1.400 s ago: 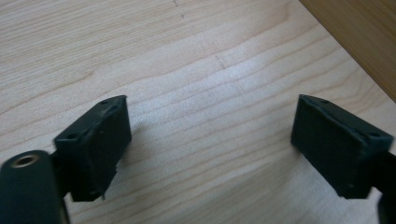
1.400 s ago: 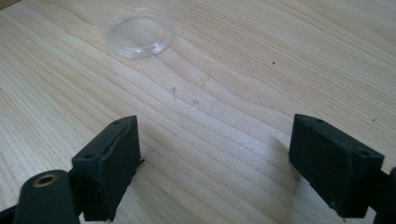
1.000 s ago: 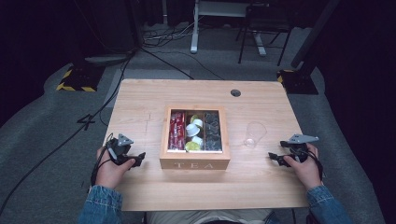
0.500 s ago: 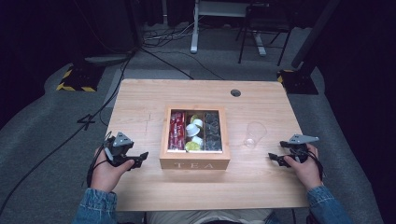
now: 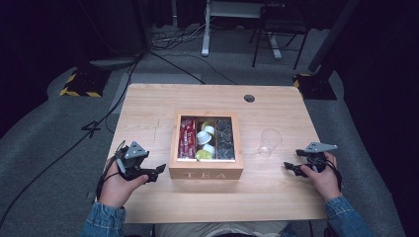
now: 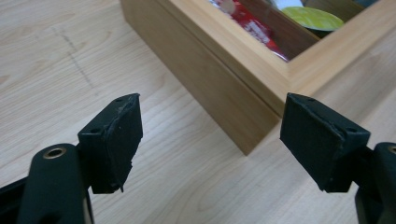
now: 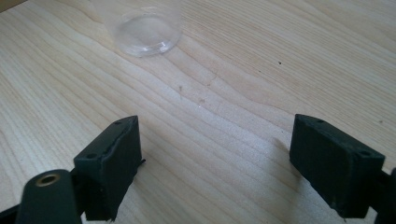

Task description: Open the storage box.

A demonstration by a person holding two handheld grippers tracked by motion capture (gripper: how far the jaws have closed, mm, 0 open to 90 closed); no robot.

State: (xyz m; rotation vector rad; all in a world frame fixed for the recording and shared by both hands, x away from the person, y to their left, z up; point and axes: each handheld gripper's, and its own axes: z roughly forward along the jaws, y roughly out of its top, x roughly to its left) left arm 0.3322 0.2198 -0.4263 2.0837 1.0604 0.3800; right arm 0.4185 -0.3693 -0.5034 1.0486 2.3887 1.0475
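Both tongs rest released on the tabletop (image 5: 148, 106): left tongs (image 5: 157, 171) beside the tea box (image 5: 206, 169), right tongs (image 5: 290, 168) near the plastic cup (image 5: 269, 141).

Both forearms wear blue denim sleeves (image 5: 104, 223). The black two-jaw left gripper (image 5: 157, 172) and black two-jaw right gripper (image 5: 289, 167) each carry a grey three-cornered plate on top, a trailing black cable, rectangular rubber-faced pads (image 6: 122, 135) and a brass-ringed screw hole behind the near pad.

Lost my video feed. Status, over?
Left gripper open beside tea box. Right gripper open, near clear cup. Both empty. Nothing in the way.
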